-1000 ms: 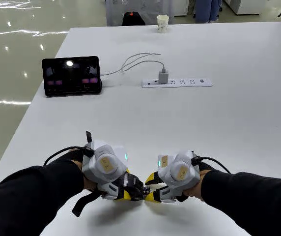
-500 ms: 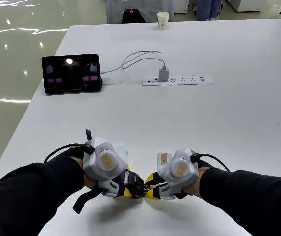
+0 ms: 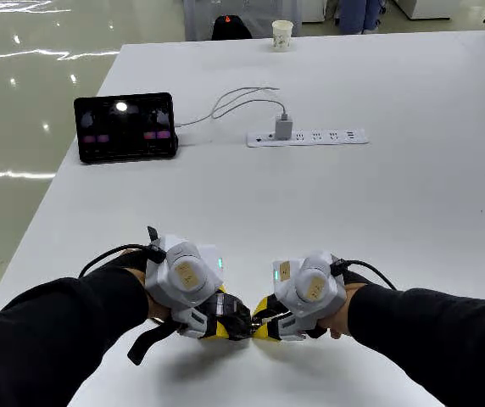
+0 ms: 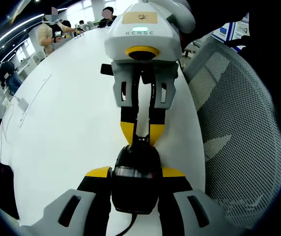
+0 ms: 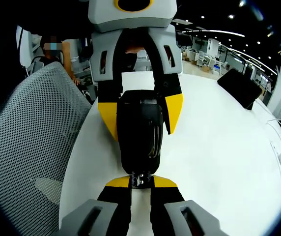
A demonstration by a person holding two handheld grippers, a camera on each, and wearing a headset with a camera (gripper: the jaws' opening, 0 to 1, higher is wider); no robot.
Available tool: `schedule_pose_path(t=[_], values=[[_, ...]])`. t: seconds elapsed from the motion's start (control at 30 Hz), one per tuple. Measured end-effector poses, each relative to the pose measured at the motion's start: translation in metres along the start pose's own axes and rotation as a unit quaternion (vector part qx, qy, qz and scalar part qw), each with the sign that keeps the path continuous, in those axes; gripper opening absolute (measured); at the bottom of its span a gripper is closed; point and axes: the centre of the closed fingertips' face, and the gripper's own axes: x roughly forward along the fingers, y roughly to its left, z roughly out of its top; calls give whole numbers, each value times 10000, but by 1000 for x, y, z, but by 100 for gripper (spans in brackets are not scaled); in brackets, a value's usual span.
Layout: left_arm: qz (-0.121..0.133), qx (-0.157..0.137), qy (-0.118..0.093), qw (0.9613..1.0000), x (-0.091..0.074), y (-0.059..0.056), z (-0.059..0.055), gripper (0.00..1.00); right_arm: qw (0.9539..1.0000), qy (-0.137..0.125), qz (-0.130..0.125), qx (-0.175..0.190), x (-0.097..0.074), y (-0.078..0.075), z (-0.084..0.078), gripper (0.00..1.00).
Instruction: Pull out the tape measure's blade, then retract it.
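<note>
The left hand-held gripper (image 4: 135, 173) clamps the black tape measure (image 4: 134, 194) by its case at the near table (image 4: 71, 132) edge; the right hand-held gripper (image 5: 140, 182) pinches the blade tip (image 5: 141, 176). The case looks rigid; the blade is probably thin, springy and slick, so hold its hook squarely

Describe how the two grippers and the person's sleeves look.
The left gripper and right gripper have rounded light-grey bodies with tan stickers, and grey-and-black jaws with yellow tips. A black cable leaves each. The right gripper is marked XENSE. Both sleeves are black.
</note>
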Motion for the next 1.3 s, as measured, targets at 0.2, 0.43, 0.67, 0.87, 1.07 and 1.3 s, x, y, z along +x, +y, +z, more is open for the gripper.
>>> schedule_pose_path(t=[0.2, 0.43, 0.67, 0.87, 1.07, 1.3], values=[[0, -9, 19, 10000, 0, 0, 0, 31, 10000, 26, 14, 37, -4, 0, -4, 10], [3, -22, 13, 10000, 1, 0, 0, 31, 10000, 40, 41, 65, -8, 0, -7, 10], [11, -37, 10, 10000, 1, 2, 0, 31, 9999, 50, 63, 71, -11, 0, -9, 10], [13, -46, 1, 10000, 0, 2, 0, 31, 9999, 90, 64, 78, -16, 0, -14, 10], [22, -43, 3, 10000, 0, 2, 0, 31, 9999, 123, 68, 28, -19, 1, -17, 10], [27, -42, 4, 10000, 0, 2, -1, 31, 9999, 111, 58, 108, -21, 1, -20, 10]])
